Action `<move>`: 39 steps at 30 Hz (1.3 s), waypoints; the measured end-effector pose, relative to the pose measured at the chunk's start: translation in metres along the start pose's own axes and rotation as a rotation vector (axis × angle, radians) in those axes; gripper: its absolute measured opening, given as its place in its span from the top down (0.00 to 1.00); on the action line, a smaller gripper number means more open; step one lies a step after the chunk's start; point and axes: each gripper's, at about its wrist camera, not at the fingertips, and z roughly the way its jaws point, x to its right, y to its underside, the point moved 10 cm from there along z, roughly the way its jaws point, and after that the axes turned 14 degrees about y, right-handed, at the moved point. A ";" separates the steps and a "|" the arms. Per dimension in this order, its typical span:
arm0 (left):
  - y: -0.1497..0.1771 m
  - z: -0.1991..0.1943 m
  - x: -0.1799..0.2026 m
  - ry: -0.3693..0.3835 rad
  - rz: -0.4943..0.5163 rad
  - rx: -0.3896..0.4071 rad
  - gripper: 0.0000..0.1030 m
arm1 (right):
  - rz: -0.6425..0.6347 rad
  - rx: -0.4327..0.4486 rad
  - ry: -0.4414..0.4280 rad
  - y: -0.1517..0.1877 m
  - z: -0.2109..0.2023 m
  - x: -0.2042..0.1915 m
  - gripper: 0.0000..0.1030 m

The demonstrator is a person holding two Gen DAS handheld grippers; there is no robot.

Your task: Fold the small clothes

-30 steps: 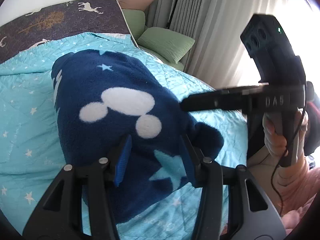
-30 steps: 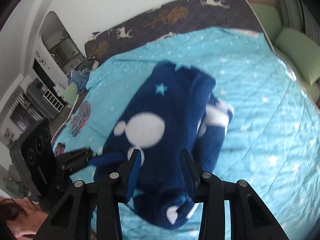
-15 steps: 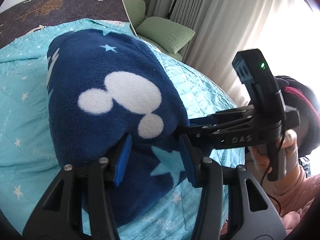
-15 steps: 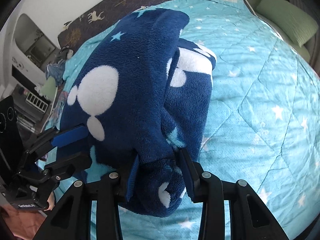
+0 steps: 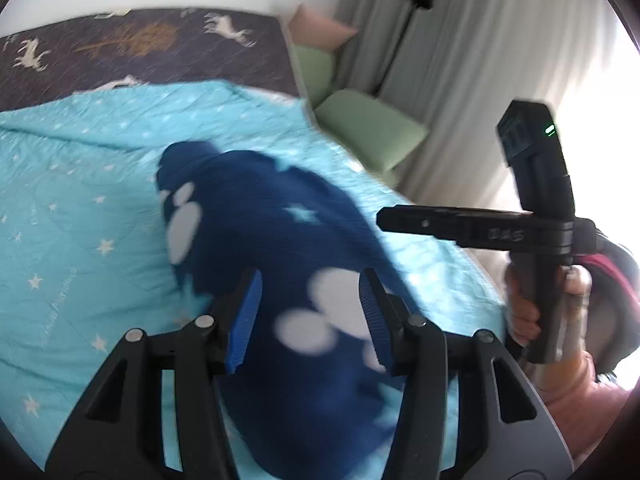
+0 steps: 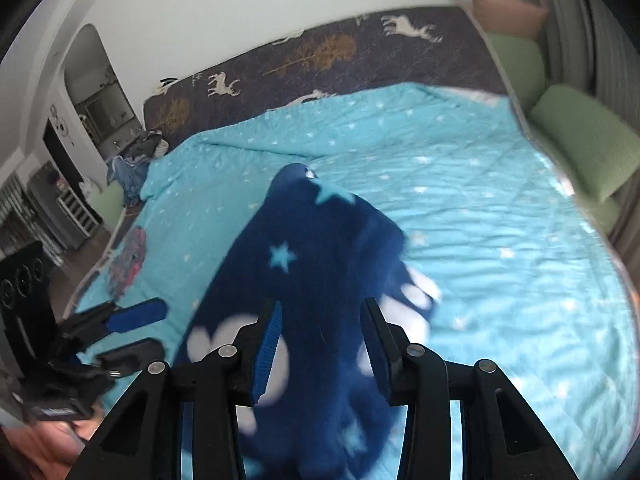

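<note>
Left gripper (image 5: 310, 312): jaws spread wide, blue pads apart, nothing between them. It hovers above the near end of the navy fleece garment (image 5: 280, 280), pointing along its length toward the headboard end of the bed. No contact visible.

Right gripper (image 6: 320, 334): jaws likewise wide apart and holding nothing, over the near part of the same garment (image 6: 320, 280). In the left wrist view it (image 5: 404, 220) appears side-on, level and clear of the cloth, gripped upright by the person's right hand (image 5: 528, 312). The right wrist view shows the left gripper (image 6: 136, 332) at lower left, jaws parted, beside the garment's edge rather than on it.

Garment: lies as a long folded bundle on the turquoise star-print quilt (image 6: 500, 220), near end toward the grippers. White mouse-head shapes and pale blue stars on navy. Both views are motion-blurred, so fold edges cannot be resolved.

Writing: raised lettering on the right gripper's bar (image 5: 506, 235), blurred; reads roughly "DAS". Faint text printed on the quilt is not legible.

Change against half a second ago: then the right jaws were closed on the garment's rolled near end and the left gripper sat low over the fleece with the right one tucked alongside. Now both have let go and pulled up and back; the garment looks smaller and farther in both views. A dark deer-print cover (image 6: 320, 56) shows beyond the quilt.
</note>
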 end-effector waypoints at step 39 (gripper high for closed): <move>0.056 0.076 -0.097 0.331 -0.485 -0.162 0.00 | 0.379 -0.448 -0.595 0.078 0.116 0.027 0.00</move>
